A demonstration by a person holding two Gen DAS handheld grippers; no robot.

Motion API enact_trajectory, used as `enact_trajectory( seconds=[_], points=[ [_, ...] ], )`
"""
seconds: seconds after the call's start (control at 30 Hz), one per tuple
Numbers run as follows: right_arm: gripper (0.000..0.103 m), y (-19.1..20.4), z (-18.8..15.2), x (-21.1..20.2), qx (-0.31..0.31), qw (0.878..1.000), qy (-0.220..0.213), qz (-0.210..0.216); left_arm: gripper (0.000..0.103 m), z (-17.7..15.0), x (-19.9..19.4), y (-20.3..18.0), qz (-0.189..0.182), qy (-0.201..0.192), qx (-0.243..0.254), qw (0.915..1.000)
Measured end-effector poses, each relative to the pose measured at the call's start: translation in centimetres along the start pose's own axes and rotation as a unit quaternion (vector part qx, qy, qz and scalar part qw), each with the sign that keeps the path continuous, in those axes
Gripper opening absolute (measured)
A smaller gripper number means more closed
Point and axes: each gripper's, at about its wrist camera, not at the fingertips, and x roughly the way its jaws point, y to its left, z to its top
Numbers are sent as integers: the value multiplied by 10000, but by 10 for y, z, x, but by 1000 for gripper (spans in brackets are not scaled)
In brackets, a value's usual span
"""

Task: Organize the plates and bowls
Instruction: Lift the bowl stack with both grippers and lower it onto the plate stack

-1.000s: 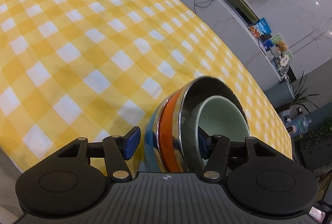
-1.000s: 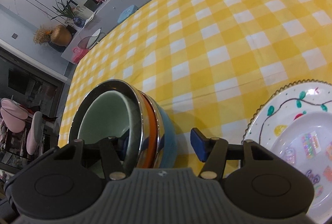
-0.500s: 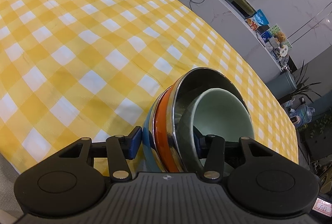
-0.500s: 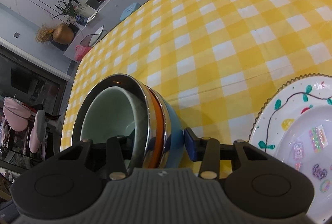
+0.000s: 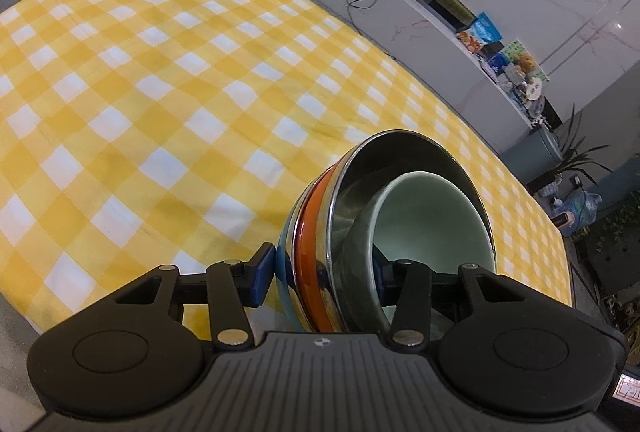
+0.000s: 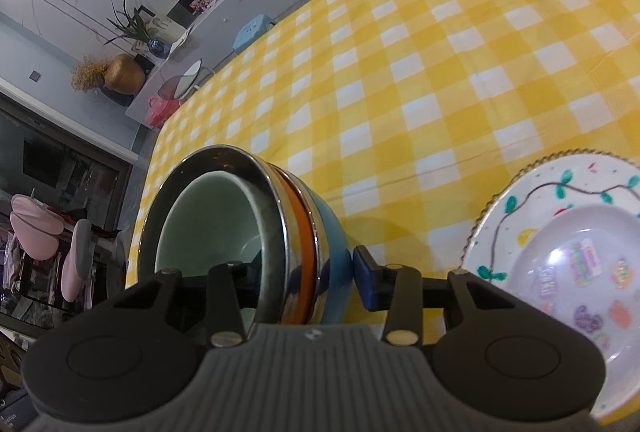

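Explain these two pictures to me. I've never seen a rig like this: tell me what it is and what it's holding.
There is no robot here. A person holds a two-fingered gripper in each hand, each with a camera looking along its fingers. One picture is from the left gripper, the other from the right gripper. On the yellow checked tablecloth is a stack of bowls: green inside steel, orange and blue. Both pairs of jaws have just been closing on its wall and grip it. A decorated plate lies beside it.

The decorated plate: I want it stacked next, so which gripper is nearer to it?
Right. The decorated plate lies just beside the right gripper, which straddles the bowl stack; the left wrist view shows no plate.
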Motion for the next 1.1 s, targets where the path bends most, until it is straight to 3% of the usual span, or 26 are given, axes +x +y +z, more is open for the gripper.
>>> enact_trajectory(
  seconds=[0.37, 0.67, 1.1],
  points=[
    [40, -19, 3, -63, 113, 9996, -272, 54, 52, -18, -25, -49, -317, -43, 268, 9991],
    [39, -65, -5, -116, 380, 9978, -513, -154, 53, -54, -21, -90, -604, 244, 551, 9964],
    [37, -112, -7, -138, 786, 9945, -483, -486, 52, -84, 8, -114, -602, 726, 697, 9931]
  ],
)
